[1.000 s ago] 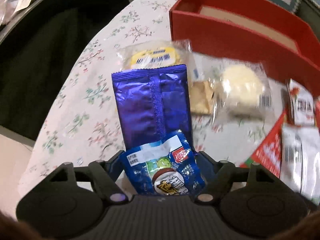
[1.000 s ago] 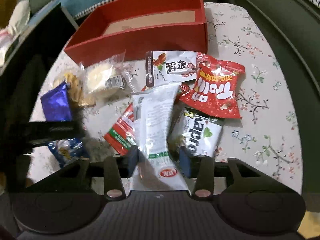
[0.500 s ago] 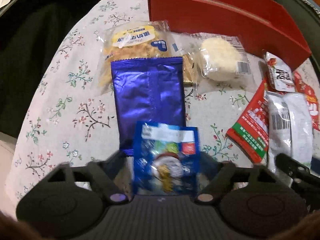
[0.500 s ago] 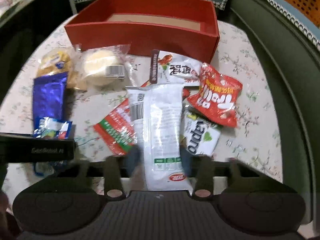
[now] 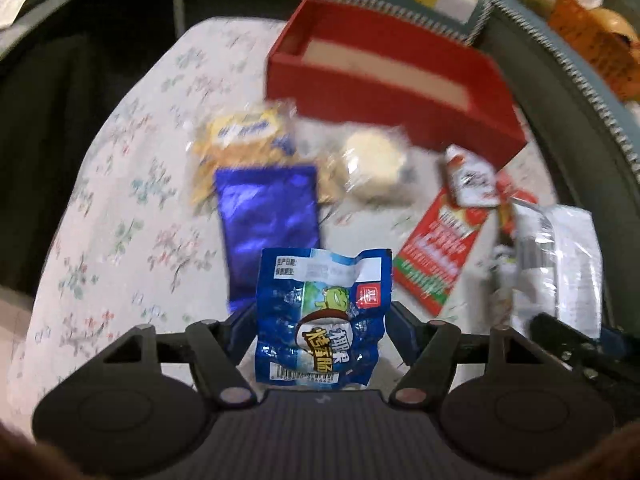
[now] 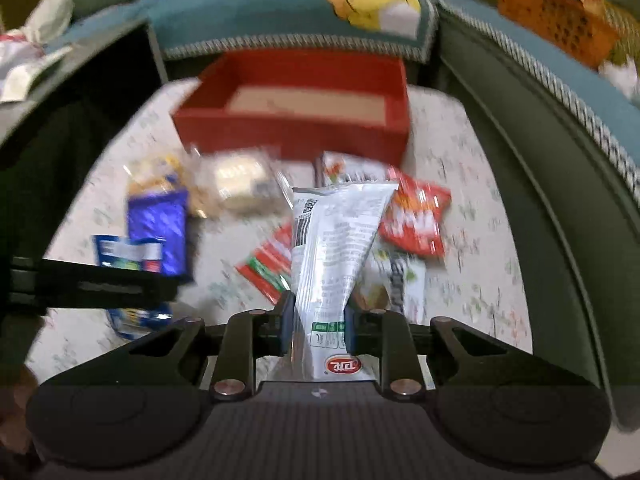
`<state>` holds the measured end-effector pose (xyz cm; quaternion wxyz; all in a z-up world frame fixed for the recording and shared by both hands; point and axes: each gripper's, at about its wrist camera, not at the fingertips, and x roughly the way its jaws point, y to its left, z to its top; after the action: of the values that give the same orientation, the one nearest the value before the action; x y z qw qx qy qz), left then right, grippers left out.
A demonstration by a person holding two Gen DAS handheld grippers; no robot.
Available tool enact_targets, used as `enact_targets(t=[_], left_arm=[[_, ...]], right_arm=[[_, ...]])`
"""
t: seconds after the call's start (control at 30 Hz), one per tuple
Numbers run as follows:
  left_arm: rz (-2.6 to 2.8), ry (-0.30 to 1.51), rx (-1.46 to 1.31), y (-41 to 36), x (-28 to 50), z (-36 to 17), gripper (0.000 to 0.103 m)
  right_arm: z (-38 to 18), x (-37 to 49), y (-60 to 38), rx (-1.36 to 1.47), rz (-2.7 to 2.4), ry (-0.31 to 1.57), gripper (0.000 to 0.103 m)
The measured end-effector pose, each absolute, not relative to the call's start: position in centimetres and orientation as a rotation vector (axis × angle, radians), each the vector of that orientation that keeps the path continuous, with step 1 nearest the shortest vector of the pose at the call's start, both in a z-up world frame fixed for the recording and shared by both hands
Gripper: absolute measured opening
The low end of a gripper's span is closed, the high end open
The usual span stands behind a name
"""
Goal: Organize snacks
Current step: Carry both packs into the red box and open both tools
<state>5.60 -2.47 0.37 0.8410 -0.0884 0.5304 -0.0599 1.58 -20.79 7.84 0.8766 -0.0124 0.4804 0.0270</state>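
Note:
My left gripper (image 5: 320, 322) is shut on a small blue snack packet (image 5: 322, 312) and holds it above the floral tablecloth. My right gripper (image 6: 316, 326) is shut on a long white snack bag (image 6: 334, 256), lifted off the pile. An open red box (image 5: 384, 76) stands at the back of the table; it also shows in the right wrist view (image 6: 296, 114). The white bag shows at the right of the left wrist view (image 5: 560, 264), and the blue packet at the left of the right wrist view (image 6: 128, 254).
On the cloth lie a purple foil pack (image 5: 268, 216), a yellow-labelled pastry (image 5: 244, 136), a round cake in clear wrap (image 5: 374, 164), a red and green packet (image 5: 440, 252) and a red Trolli bag (image 6: 414, 216). Cushioned seat edges ring the table.
Both grippers have risen with their packets and the red box now shows its inside. The right jaws have closed onto the white bag, pinching its lower end.

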Motion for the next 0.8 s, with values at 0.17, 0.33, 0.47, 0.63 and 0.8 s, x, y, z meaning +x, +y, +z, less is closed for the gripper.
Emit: enact_targets(t=[0.17, 0.33, 0.47, 0.63, 0.8], left_arm=[[-0.135, 1.063, -0.161, -3.6, 8.7, 2.0, 0.072], [-0.123, 1.010, -0.189, -4.6, 14.0, 2.9, 0.072], [-0.105, 1.002, -0.238, -4.9, 18.4, 2.7, 0.072], [-0.100, 0.949, -0.249, -5.8, 23.3, 3.4, 0.072], [-0.067, 0.894, -0.225, -6.2, 27.2, 3.1, 0.072]], right_arm=[[8.8, 5.1, -21.4, 0.044, 0.099, 0.942, 0.031], [8.8, 10.4, -22.2, 0.090, 0.110, 0.921, 0.031], [8.3, 14.3, -22.5, 0.074, 0.094, 0.913, 0.031], [7.5, 18.8, -23.4, 0.079, 0.067, 0.902, 0.031], [6.2, 22.6, -23.9, 0.067, 0.049, 0.894, 0.031]])
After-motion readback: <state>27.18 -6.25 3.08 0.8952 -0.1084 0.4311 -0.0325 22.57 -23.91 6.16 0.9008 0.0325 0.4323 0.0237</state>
